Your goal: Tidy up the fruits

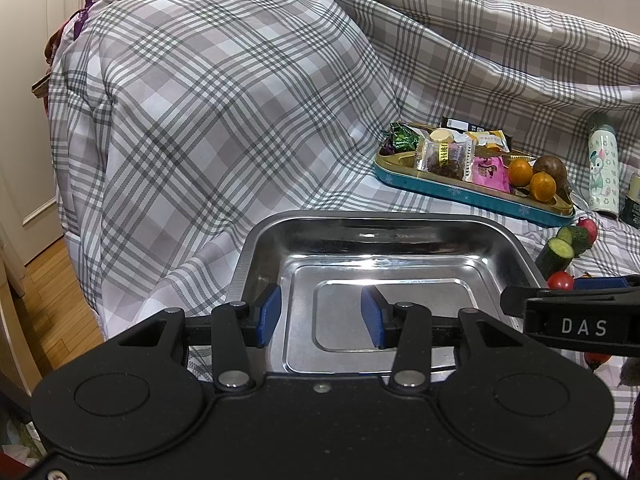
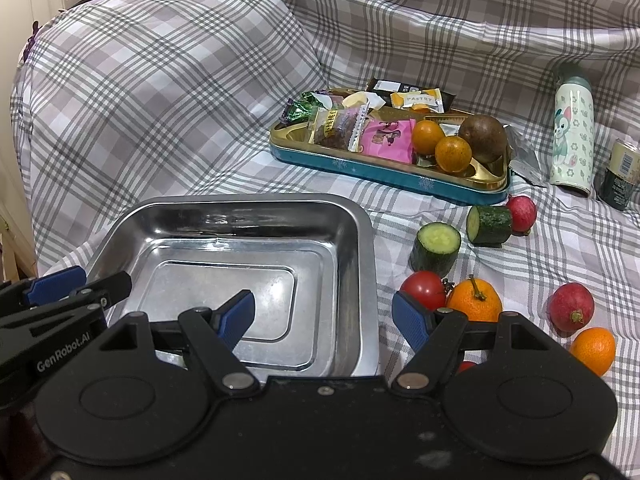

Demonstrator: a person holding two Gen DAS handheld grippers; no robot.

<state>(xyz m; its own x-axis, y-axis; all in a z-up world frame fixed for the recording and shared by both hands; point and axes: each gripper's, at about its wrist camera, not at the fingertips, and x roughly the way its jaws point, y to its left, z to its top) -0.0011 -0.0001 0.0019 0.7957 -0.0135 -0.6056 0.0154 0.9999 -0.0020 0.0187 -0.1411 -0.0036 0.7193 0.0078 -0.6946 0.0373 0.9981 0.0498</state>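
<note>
An empty steel tray [image 1: 400, 222] [image 2: 256, 200] lies on the checked cloth. My left gripper [image 1: 322, 314] hangs open over its floor, nothing between the blue pads. My right gripper [image 2: 324, 316] is open too and straddles the tray's right rim, its right finger close to a tomato [image 2: 424, 290] and a stemmed orange [image 2: 476, 300]. Further right lie a red round fruit [image 2: 570, 306] and a second orange [image 2: 594, 350]. Two cucumber pieces [image 2: 436, 246] and another red fruit [image 2: 522, 212] sit behind them.
A teal tin [image 2: 384, 172] at the back holds wrapped snacks, two small oranges [image 2: 452, 154] and a brown fruit [image 2: 482, 138]. A printed bottle [image 2: 572, 136] and a can [image 2: 620, 176] stand at the far right. The cloth rises into a draped mound behind and left; wooden floor lies far left.
</note>
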